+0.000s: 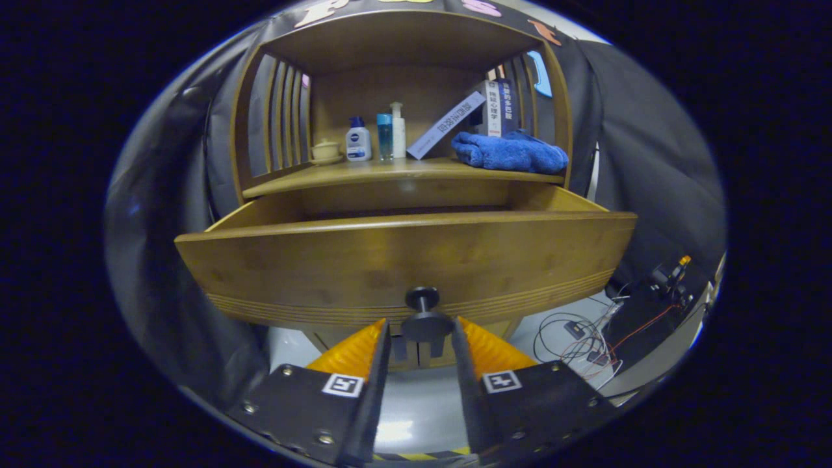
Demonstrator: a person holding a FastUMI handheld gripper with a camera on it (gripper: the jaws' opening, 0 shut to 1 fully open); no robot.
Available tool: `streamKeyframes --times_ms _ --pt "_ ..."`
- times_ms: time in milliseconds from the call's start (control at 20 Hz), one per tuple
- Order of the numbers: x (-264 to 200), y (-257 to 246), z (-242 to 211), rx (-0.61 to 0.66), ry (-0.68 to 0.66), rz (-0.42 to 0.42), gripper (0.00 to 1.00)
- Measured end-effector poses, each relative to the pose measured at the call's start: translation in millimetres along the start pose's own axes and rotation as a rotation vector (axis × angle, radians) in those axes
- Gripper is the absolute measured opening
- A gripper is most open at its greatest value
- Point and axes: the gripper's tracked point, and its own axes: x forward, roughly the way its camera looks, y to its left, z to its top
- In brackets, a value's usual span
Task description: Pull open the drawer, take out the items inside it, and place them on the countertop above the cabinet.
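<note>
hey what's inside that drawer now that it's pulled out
Can't tell. The drawer is open, but its tall front panel hides the inside; only the side walls' upper edges show. The hand-held gripper sits with its fingers on either side of the knob.

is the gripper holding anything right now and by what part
The gripper has the drawer by the dark round knob on its front panel. The knob sits between the two fingers, which look closed on its sides; the drawer stands pulled out.

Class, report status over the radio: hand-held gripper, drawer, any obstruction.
Hand-held gripper fingers either side of drawer knob, contact unclear. Drawer pulled out, contents hidden behind its front. Nothing blocking.
</note>
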Motion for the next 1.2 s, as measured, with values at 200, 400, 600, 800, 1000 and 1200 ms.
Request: streamKeyframes --times_ms 200,400,600,800,1000,1200 --pt "-21 12 73 -0.002 -0.154 -0.007 0.58" --pt "2 10 123 0.005 -0.126 -0.063 0.57" --pt "65 4 124 0.077 0.072 -0.090 0.62" --pt "103 -4 107 0.060 0.293 -0.136 0.69" --pt "126 -9 75 0.025 0.531 -0.177 0.69" --pt "138 -7 45 0.025 0.712 -0.192 0.68"
